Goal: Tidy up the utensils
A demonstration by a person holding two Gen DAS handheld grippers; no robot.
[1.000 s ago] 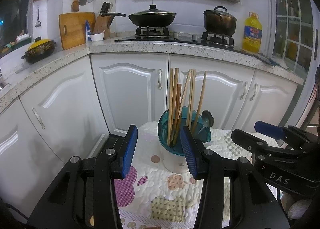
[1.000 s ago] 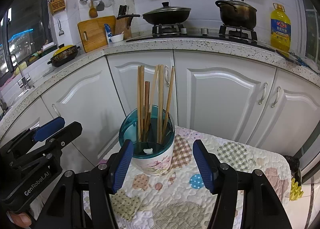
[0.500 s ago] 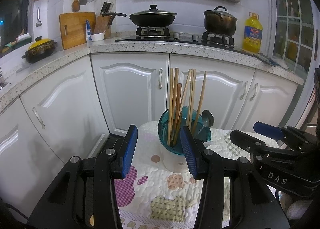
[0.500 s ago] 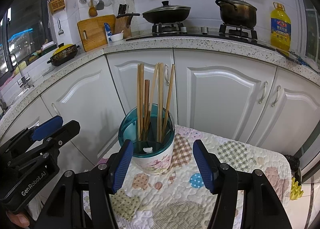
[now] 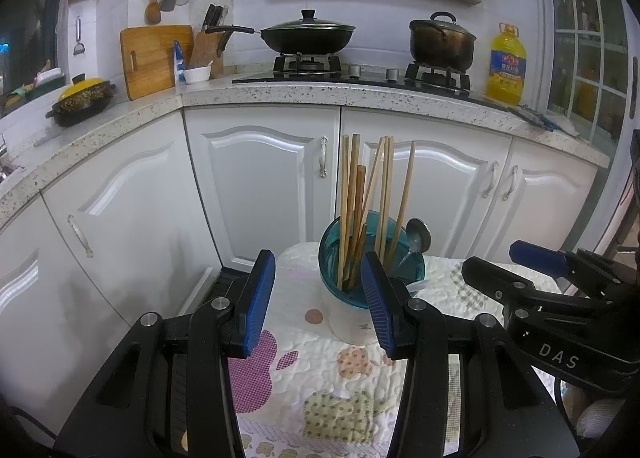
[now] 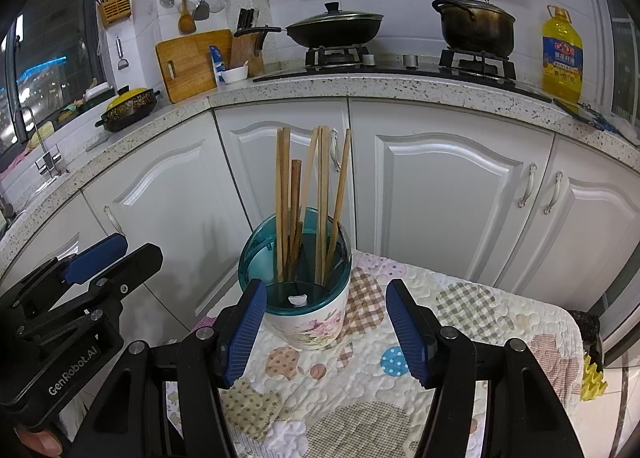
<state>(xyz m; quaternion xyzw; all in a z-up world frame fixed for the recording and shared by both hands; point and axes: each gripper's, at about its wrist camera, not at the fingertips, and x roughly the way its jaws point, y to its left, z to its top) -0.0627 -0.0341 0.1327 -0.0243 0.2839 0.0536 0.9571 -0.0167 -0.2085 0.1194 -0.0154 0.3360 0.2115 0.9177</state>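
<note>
A white floral utensil cup (image 6: 310, 318) with a teal insert (image 5: 370, 258) stands on a quilted patchwork cloth (image 6: 360, 370). Several wooden chopsticks (image 6: 304, 198) stand upright in it, and a metal spoon (image 5: 418, 236) leans at its right rim in the left wrist view. My left gripper (image 5: 318, 298) is open and empty, in front of the cup and slightly left of it. My right gripper (image 6: 324, 322) is open too, its blue pads (image 6: 404, 332) on either side of the cup's near face without touching it. Each gripper shows in the other's view: the right one (image 5: 536, 274), the left one (image 6: 100, 262).
White cabinet doors (image 6: 440, 194) rise right behind the cloth under a speckled counter (image 5: 360, 92). On the counter are a lidded wok (image 5: 308, 34), a pot (image 5: 442, 40), an oil bottle (image 5: 506, 66), a cutting board (image 5: 154, 58) and a yellow-lidded casserole (image 5: 82, 98). A thumb (image 6: 38, 440) shows at the lower left.
</note>
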